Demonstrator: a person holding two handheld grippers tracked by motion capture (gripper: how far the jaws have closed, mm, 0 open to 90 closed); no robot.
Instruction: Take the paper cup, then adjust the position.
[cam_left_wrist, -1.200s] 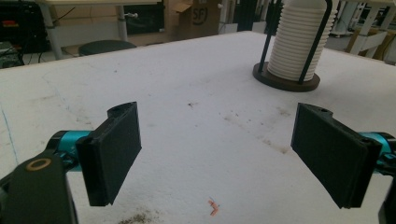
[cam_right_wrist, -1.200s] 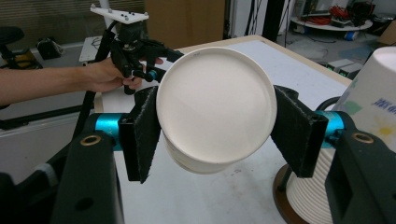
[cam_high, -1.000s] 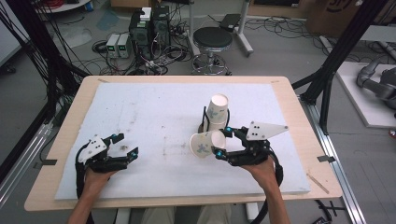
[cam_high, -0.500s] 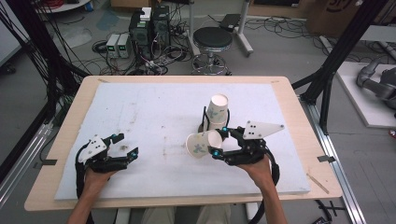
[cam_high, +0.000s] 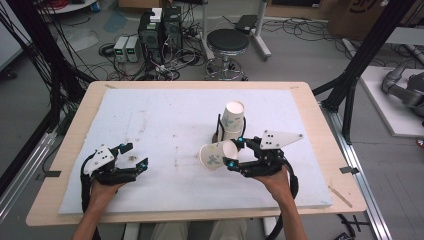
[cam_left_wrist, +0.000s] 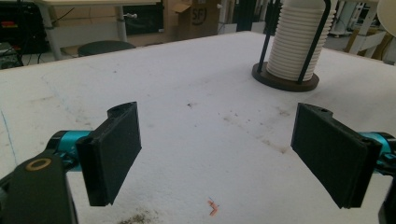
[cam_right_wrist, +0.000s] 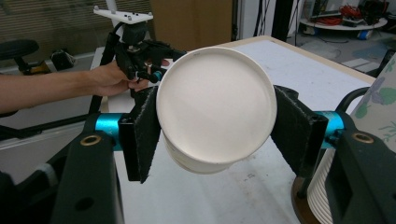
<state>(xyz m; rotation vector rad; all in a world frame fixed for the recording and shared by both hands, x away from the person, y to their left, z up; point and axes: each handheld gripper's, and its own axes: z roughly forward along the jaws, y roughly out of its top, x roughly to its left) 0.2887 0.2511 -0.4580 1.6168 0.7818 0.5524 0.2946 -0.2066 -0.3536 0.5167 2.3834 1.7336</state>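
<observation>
- Cup (cam_high: 216, 155) sits sideways in your right tool (cam_high: 233, 156), its jaws closed on the walls, just in front of the cup stack (cam_high: 232, 121); grip gently so it doesn't crush.
- Left tool (cam_high: 134, 156) gapes open, holding nothing, well apart over the table (cam_high: 165, 107).
- Count: one loose cup, one stack, two tools.

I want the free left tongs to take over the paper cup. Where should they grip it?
Probably the cup wall near its open rim, coming from the left: it lies sideways with its mouth pointing left, and the right tongs clamp its base end.
</observation>
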